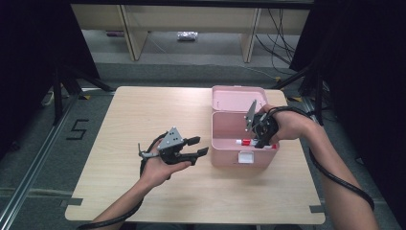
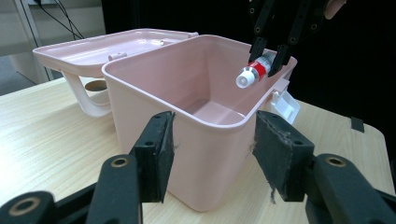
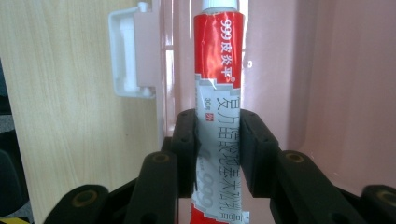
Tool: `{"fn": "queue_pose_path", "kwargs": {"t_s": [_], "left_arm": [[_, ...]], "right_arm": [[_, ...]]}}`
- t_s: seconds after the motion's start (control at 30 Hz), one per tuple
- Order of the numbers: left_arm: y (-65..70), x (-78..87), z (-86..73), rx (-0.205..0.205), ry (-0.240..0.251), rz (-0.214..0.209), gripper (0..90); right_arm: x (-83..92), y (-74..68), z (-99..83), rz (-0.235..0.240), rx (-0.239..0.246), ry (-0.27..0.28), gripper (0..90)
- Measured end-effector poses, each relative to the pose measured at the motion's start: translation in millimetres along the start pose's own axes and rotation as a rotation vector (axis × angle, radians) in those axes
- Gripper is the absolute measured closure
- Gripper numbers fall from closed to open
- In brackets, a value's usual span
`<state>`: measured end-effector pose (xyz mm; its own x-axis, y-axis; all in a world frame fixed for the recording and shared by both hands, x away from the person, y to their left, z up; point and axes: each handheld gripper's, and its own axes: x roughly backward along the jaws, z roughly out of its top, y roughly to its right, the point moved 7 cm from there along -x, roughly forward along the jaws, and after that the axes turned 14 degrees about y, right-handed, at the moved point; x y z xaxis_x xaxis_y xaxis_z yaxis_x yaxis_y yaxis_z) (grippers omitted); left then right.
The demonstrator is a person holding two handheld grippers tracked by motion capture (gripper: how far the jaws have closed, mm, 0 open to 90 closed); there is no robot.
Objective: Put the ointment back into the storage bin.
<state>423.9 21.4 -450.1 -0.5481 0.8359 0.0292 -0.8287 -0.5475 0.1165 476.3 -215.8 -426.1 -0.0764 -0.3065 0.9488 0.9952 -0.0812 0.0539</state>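
One pink box [image 1: 244, 143], lid open, sits at the bench's [image 1: 143, 120] three o'clock side. One red-and-white tube [image 3: 218, 93] is pinched in the right claw [image 1: 263, 136] over the box's front rim. The left claw [image 1: 198, 146], at the box's nine o'clock, gapes wide, holding nothing.

Wooden table [image 1: 143, 120] mid-frame; floor mark "5" [image 1: 76, 129] at left; cables [image 1: 277, 43] upper right.

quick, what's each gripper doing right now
left gripper: open, holding nothing, beside the pink box.
right gripper: closed on the red and white tube, over the box.
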Motion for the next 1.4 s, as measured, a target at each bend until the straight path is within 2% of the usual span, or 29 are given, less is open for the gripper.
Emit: {"fn": "queue_pose_path", "kwargs": {"t_s": [0.1, 0.13, 0.17, 0.2, 0.23, 0.3, 0.33, 0.37, 0.47, 0.5, 0.63, 0.67, 0.7, 0.73, 0.8, 0.83, 0.93, 0.97, 1.0, 1.03, 1.1, 1.17, 1.2, 1.23, 1.3, 1.37, 1.4], "left_arm": [[0.1, 0.1, -0.4, 0.001, -0.002, -0.001, 47.1], [0.2, 0.0, -0.4, 0.001, -0.001, -0.001, 47.1], [0.2, 0.0, -0.4, 0.001, -0.001, -0.001, 47.1], [0.1, -0.1, -0.5, 0.0, -0.002, -0.002, 47.1], [0.1, -0.2, -0.4, 0.001, -0.001, -0.001, 47.1], [0.1, -0.2, -0.3, 0.0, -0.001, -0.002, 47.1], [0.1, 0.0, -0.3, 0.0, -0.001, -0.001, 47.1], [0.1, 0.0, -0.2, 0.001, 0.0, -0.001, 47.1], [-0.4, 0.3, -0.5, -0.003, -0.002, -0.003, 47.1], [-0.4, 0.3, -0.6, -0.003, -0.003, -0.002, 47.1], [0.0, -0.2, -0.2, 0.001, 0.0, -0.001, 47.0], [0.1, -0.3, -0.3, 0.0, -0.001, -0.002, 47.0], [0.3, -0.5, -0.4, 0.001, -0.002, -0.002, 47.0], [0.4, -0.5, -0.6, 0.001, -0.002, -0.003, 47.0], [0.5, -0.5, -0.5, 0.0, -0.002, -0.003, 47.1], [0.3, -0.4, -0.5, 0.0, -0.002, -0.003, 47.1], [0.3, 0.0, -1.1, 0.002, -0.003, -0.001, 47.1], [0.4, 0.1, -1.3, 0.003, -0.004, -0.001, 47.1], [0.4, -0.3, -1.6, 0.004, 0.001, -0.003, 47.1], [0.3, 0.0, -1.9, 0.002, -0.005, 0.0, 47.1], [0.7, -0.2, -2.3, 0.002, -0.005, -0.002, 47.1], [1.1, -0.4, -2.3, 0.002, -0.004, -0.003, 47.0], [1.2, -0.5, -2.3, -0.002, -0.005, -0.007, 47.0], [1.2, -0.4, -2.3, -0.004, -0.005, -0.008, 47.1], [1.1, -0.4, -2.4, 0.002, -0.004, -0.003, 47.0], [1.2, -0.4, -2.7, 0.001, -0.005, -0.004, 47.0], [1.8, -0.6, -3.1, 0.002, -0.006, -0.005, 47.0]], "right_arm": [[-1.6, 1.1, -0.4, 0.008, 0.003, 0.0, 70.8], [-0.5, 1.3, -1.9, -0.006, -0.005, -0.019, 70.8], [-2.3, 3.9, -1.6, 0.003, 0.032, -0.01, 70.8], [-1.2, 1.3, -2.6, -0.012, -0.011, -0.022, 70.8], [-3.1, 4.4, -1.8, -0.001, 0.028, -0.009, 70.8], [-4.3, 4.2, -2.2, -0.003, 0.016, -0.011, 70.8], [-5.7, 1.5, -1.7, 0.014, -0.008, -0.005, 70.8], [-6.6, 2.6, -1.8, 0.006, 0.003, -0.002, 70.8], [-7.9, 2.3, -2.7, 0.011, -0.013, -0.001, 70.8], [-7.9, 5.3, -3.9, -0.001, 0.016, -0.011, 70.9], [-9.7, 6.8, -4.6, 0.011, 0.03, -0.011, 70.8], [-10.1, 6.4, -4.5, 0.011, 0.026, -0.008, 70.8], [-10.8, 3.6, -3.9, 0.022, -0.006, 0.0, 70.8], [-11.0, 3.7, -4.9, 0.011, -0.018, -0.009, 70.8], [-11.7, 4.5, -6.3, 0.003, -0.022, -0.023, 70.8], [-12.9, 7.1, -6.3, 0.015, 0.013, -0.015, 70.8], [-15.5, 9.2, -6.5, 0.019, 0.041, -0.011, 70.8], [-15.5, 8.2, -7.2, 0.009, 0.015, -0.016, 70.9], [-15.9, 8.0, -7.5, 0.011, 0.012, -0.019, 70.8], [-17.2, 5.7, -7.3, 0.016, -0.017, -0.015, 70.8], [-19.5, 6.3, -6.9, 0.026, -0.005, -0.006, 70.8], [-20.1, 5.9, -8.9, 0.017, -0.03, -0.029, 70.8], [-20.1, 7.6, -10.2, 0.01, -0.017, -0.04, 70.8], [-22.5, 10.1, -9.5, 0.02, 0.015, -0.019, 70.8], [-23.5, 10.8, -10.1, 0.018, 0.015, -0.02, 70.8], [-24.4, 6.8, -9.6, 0.031, -0.033, -0.019, 70.8], [-25.0, 10.2, -11.0, 0.02, 0.001, -0.025, 70.8]]}}
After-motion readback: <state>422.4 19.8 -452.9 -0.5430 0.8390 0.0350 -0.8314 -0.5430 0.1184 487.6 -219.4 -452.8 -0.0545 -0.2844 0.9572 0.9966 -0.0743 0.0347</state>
